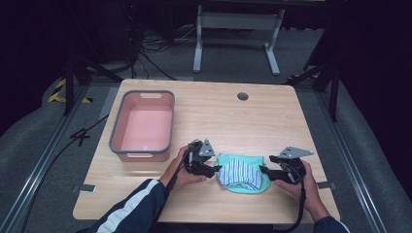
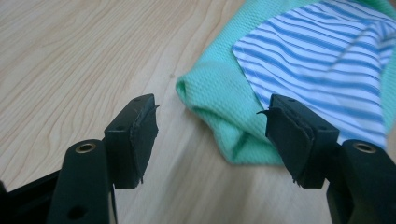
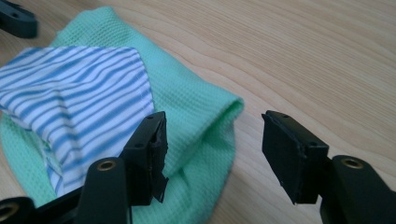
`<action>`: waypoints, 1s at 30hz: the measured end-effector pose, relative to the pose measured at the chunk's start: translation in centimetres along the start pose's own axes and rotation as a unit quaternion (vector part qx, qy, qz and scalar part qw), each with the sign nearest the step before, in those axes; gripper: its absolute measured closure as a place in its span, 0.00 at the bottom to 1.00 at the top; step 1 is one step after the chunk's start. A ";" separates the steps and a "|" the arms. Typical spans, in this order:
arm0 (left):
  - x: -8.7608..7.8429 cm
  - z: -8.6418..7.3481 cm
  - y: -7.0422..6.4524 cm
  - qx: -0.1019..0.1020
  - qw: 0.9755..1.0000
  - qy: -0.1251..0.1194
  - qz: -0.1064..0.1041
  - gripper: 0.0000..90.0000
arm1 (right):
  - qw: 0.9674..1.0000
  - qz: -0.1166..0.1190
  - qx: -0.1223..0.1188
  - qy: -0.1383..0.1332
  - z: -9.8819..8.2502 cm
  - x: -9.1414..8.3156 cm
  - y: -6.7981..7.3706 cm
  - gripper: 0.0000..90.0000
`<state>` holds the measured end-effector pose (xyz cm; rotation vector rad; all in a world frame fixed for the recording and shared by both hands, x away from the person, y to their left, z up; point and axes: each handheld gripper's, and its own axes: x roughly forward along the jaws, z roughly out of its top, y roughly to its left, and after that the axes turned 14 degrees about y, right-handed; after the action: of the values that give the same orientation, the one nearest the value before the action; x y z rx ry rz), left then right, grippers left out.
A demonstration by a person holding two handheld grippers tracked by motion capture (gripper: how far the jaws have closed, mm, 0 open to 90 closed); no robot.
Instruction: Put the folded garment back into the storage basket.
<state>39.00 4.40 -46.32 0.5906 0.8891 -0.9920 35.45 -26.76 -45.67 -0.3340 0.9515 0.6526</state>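
Observation:
A folded mint-green cloth (image 1: 232,158) with a blue-and-white striped cloth (image 1: 241,174) on top of it lies near the table's front edge. My left gripper (image 1: 217,169) is at its left end and my right gripper (image 1: 264,170) is at its right end. In the left gripper view the jaws of the left gripper (image 2: 212,109) stand apart around a rolled green fold (image 2: 219,98), without pressing it. In the right gripper view the right gripper (image 3: 214,122) is open too, with the green edge (image 3: 187,93) between its jaws and the stripes (image 3: 79,93) to the left.
A pink basket with a grey rim (image 1: 116,131) stands empty at the table's left. A round cable hole (image 1: 242,96) sits near the far edge. Bare wood (image 1: 272,126) stretches behind the cloths. Beyond the table is a white metal stand (image 1: 233,22).

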 end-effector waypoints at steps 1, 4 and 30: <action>0.5 0.2 0.0 0.001 1.000 0.007 0.000 0.38 | 1.000 0.000 -0.001 0.005 0.2 0.3 0.1 0.46; 1.4 0.4 -0.1 -0.001 1.000 0.016 -0.004 0.37 | 1.000 -0.004 0.000 0.016 0.5 1.0 0.3 0.46; 2.1 0.3 0.7 0.009 0.997 0.005 -0.081 0.80 | 0.999 0.022 -0.002 0.028 -0.2 2.0 1.5 0.82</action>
<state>40.27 3.48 -47.90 0.5446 0.9482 -1.1444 35.17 -24.94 -47.41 -0.3370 1.0140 0.6883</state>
